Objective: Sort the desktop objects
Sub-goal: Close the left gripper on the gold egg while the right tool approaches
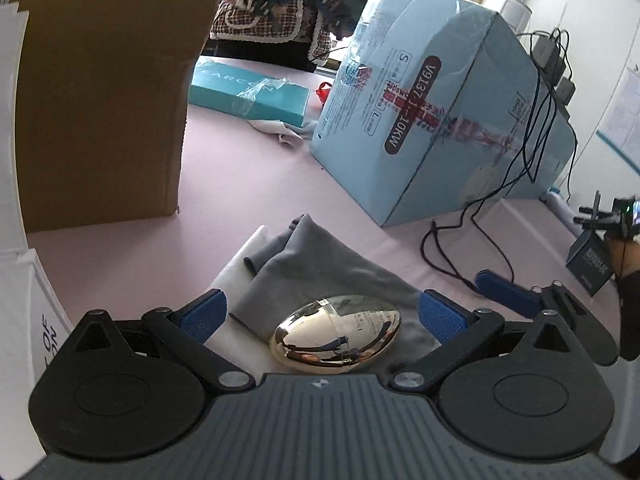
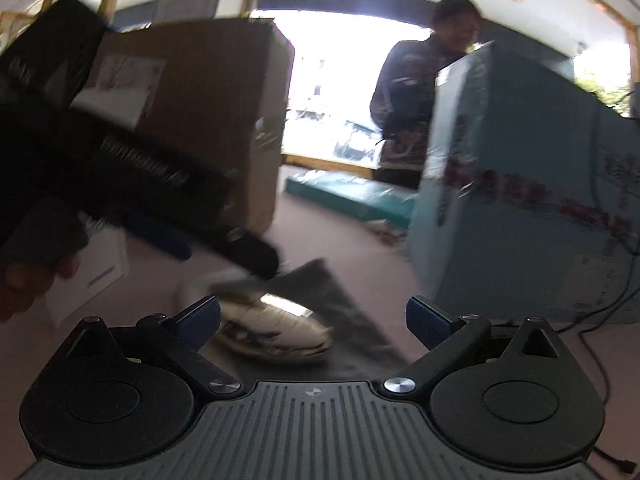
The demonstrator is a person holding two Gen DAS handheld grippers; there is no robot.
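A shiny gold egg-shaped case (image 1: 336,334) lies on a crumpled grey cloth (image 1: 320,264), which rests on a white foam sheet (image 1: 240,264) on the pink table. My left gripper (image 1: 323,316) is open, and the case lies between its blue pads without touching them. One of the right gripper's blue fingers (image 1: 506,290) enters from the right, apart from the case. In the blurred right wrist view my right gripper (image 2: 313,320) is also open, just short of the same case (image 2: 276,328) and cloth (image 2: 344,300).
A tall brown cardboard box (image 1: 100,92) stands on the left and a large light-blue carton (image 1: 420,100) on the right. A teal flat box (image 1: 248,92) lies behind. Black cables (image 1: 480,220) trail beside the carton. A small dark box (image 1: 592,264) sits far right. A person (image 1: 280,0) stands beyond the table.
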